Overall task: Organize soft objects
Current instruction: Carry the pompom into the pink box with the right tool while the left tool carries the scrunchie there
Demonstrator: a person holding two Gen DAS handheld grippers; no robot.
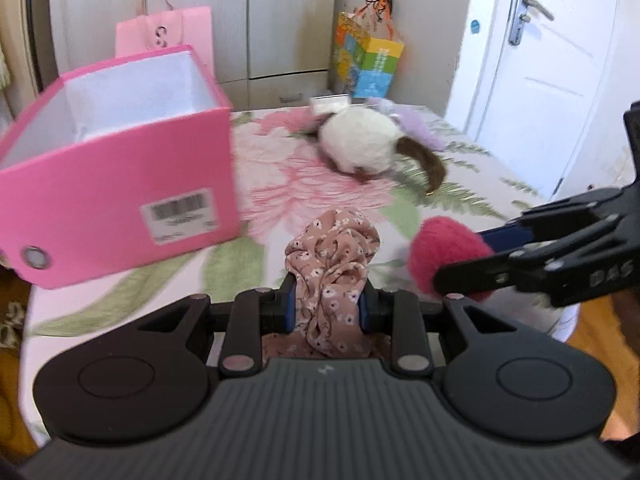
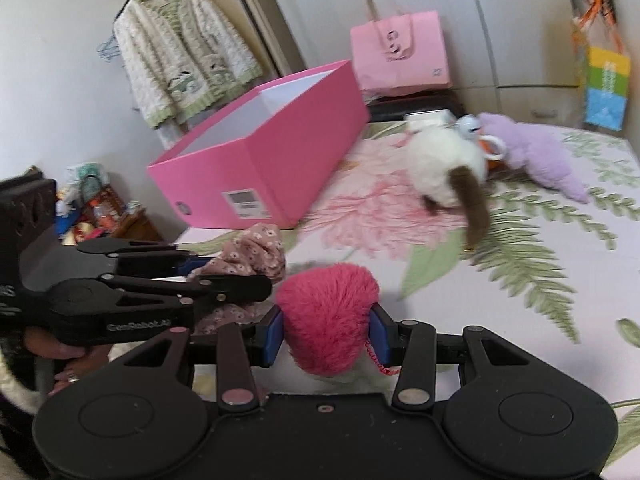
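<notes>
**Both grippers loaded above the bedspread**

While the open pink storage box sits at the left on the floral bedspread, the left gripper is closed on a bunched floral scrunchie, its blue pads pressing the fabric from both sides. Just right of it, the right gripper is clamped around a fluffy pink pom-pom; the two loads hang close together, near the box's labelled end. Farther right lies a white plush toy with a brown tail. Only the right wrist view shows clearly the purple plush behind it and a cardigan hanging at far left.
</notes>
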